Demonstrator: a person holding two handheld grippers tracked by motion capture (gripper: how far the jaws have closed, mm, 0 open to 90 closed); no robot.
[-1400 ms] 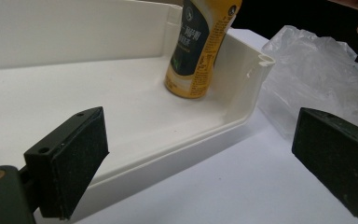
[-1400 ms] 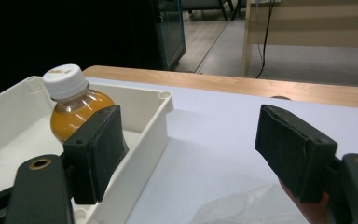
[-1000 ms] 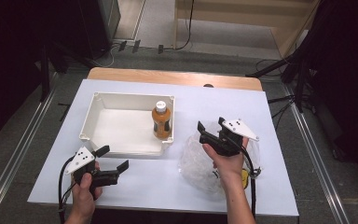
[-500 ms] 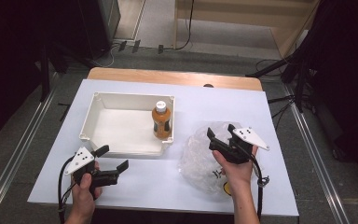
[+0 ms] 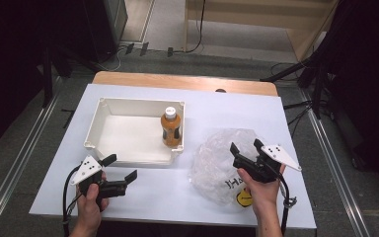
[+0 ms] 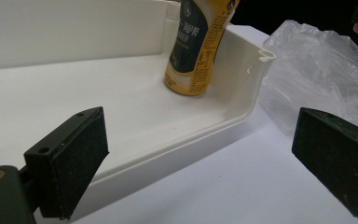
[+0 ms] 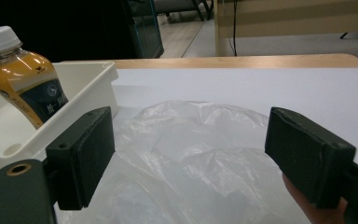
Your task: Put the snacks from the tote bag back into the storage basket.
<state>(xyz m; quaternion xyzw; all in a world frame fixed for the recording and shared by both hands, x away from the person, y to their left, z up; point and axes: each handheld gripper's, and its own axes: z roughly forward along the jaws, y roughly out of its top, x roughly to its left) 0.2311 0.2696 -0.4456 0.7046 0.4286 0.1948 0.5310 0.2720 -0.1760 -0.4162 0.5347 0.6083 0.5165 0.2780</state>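
Note:
An orange drink bottle [image 5: 170,127] with a white cap stands upright in the right front corner of a white tray [image 5: 98,133]. A crumpled clear plastic bag [image 5: 217,158] lies on the table to the right of the tray. My right gripper [image 5: 245,146] hovers over the bag's near right part. Its jaws have just been opening and stand open with nothing between them. In the right gripper view the bag [image 7: 191,140] spreads below the pads and the bottle [image 7: 25,79] is at far left. My left gripper [image 5: 123,166] rests open in front of the tray, pointing at the bottle [image 6: 198,46].
The white table top [image 5: 276,118] has a wooden strip [image 5: 177,81] along its far edge. The bag carries black writing and a yellow round mark [image 5: 244,197] near the front edge. Metal rails run along the floor on both sides of the table.
My right gripper has drawn back toward the near edge and a little to the right, over the bag. The left gripper, bottle and tray stayed where they were.

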